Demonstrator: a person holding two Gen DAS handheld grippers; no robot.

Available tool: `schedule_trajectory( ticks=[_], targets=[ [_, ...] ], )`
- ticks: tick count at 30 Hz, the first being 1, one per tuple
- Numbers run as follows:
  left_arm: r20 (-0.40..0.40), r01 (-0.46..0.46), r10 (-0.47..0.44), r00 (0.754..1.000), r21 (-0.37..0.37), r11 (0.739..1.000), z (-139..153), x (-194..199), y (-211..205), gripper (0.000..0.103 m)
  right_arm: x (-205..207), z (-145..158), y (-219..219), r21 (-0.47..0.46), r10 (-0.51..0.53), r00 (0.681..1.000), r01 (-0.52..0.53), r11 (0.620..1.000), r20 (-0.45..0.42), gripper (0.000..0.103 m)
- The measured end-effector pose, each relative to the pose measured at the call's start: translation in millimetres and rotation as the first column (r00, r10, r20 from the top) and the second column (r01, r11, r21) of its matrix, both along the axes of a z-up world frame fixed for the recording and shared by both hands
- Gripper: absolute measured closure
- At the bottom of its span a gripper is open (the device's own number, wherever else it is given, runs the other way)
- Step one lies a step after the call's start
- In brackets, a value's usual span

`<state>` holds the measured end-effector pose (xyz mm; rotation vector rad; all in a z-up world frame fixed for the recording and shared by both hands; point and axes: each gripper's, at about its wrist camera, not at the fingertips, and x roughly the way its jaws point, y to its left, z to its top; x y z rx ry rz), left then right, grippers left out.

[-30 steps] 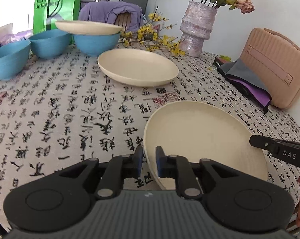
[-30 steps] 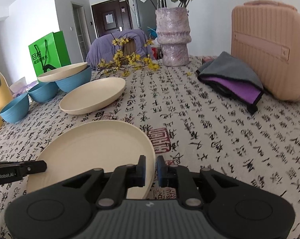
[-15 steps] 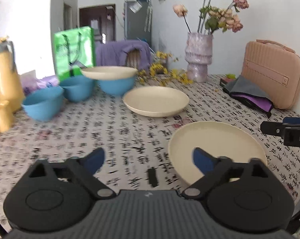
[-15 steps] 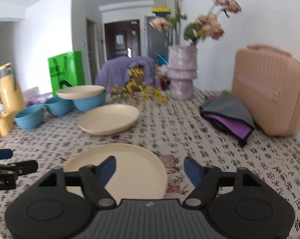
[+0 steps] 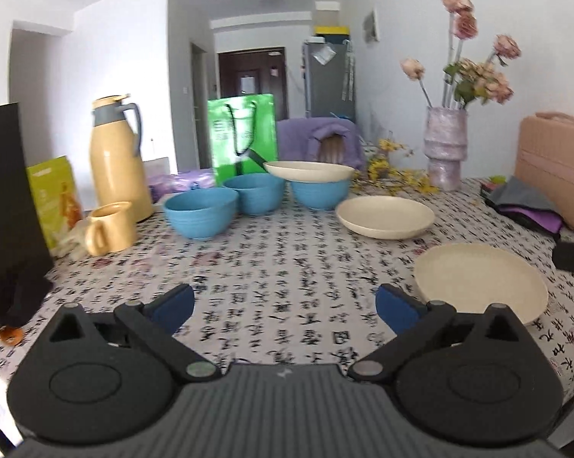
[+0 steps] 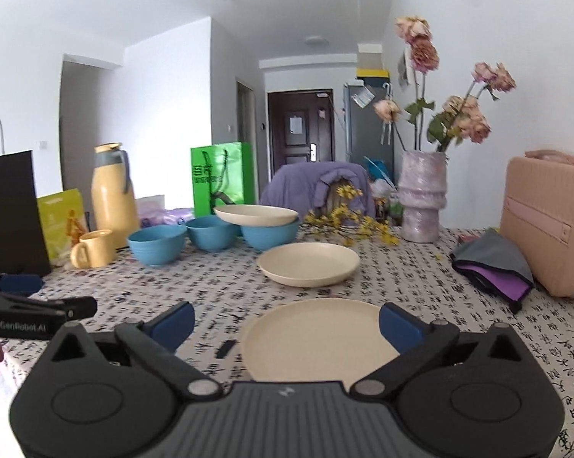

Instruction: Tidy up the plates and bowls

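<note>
Right wrist view gives us the clearest look at the nearest cream plate (image 6: 317, 339): round, shallow, matte and plain, lying flat on the tablecloth (image 6: 420, 297) just ahead of our right gripper (image 6: 287, 324). That gripper's jaws have just been opening and now stand spread wide, blue pads far apart, gripping nothing; the plate sits below and beyond them, untouched. Our left gripper (image 5: 285, 305) is likewise spread, with only cloth between its pads, and the same plate lies off to its right.

A second cream plate (image 6: 308, 263), deeper and with a raised rim, rests further back near the middle of the table. Behind it we see three blue bowls in a row, with faint ridges around their walls: the left bowl (image 6: 157, 242), the middle bowl (image 6: 210, 232) and the right bowl (image 6: 270, 234), which carries a third cream plate (image 6: 256, 214) balanced across its rim.

For writing, we can read "GenRobot.AI" on the black arm of the other gripper at the left edge of the right wrist view. The white tablecloth is printed all over with black calligraphy characters and a few red seals. The green bag (image 6: 220, 179) bears pale characters too blurred to read.

Around these stand a glossy yellow thermos (image 6: 113, 196) with a grey handle, a matching yellow mug (image 6: 92, 253), a lumpy lilac vase (image 6: 422, 198) of dried roses, and a ribbed pink case (image 6: 550, 221).
</note>
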<state>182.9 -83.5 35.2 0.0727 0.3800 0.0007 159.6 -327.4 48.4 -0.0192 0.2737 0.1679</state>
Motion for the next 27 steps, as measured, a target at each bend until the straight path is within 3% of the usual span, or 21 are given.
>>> schedule_trajectory(
  ticks=[6, 12, 19, 27],
  targets=[
    [0.012, -0.029, 0.03, 0.999, -0.021, 0.999, 5.5, 0.5, 13.9, 0.0, 5.1, -0.5, 14.0, -0.003, 0.02, 1.0, -0.02, 1.0, 0.0, 0.0],
    [-0.001, -0.03, 0.03, 1.0, -0.031, 0.999, 5.7, 25.1, 15.0, 0.0, 32.8, 0.9, 17.4, 0.004, 0.012, 1.0, -0.012, 1.0, -0.012, 0.0],
    [-0.015, -0.026, 0.026, 1.0, -0.04, 0.999, 15.9, 90.2, 20.6, 0.0, 107.6, 15.0, 12.2, 0.042, 0.017, 0.998, -0.014, 0.999, -0.061, 0.0],
    [-0.065, -0.012, 0.007, 0.998, -0.075, 0.997, 25.7, 192.1, 31.3, 0.0, 216.5, 34.8, 6.8, 0.118, 0.057, 0.99, -0.042, 0.992, -0.131, 0.006]
  ],
)
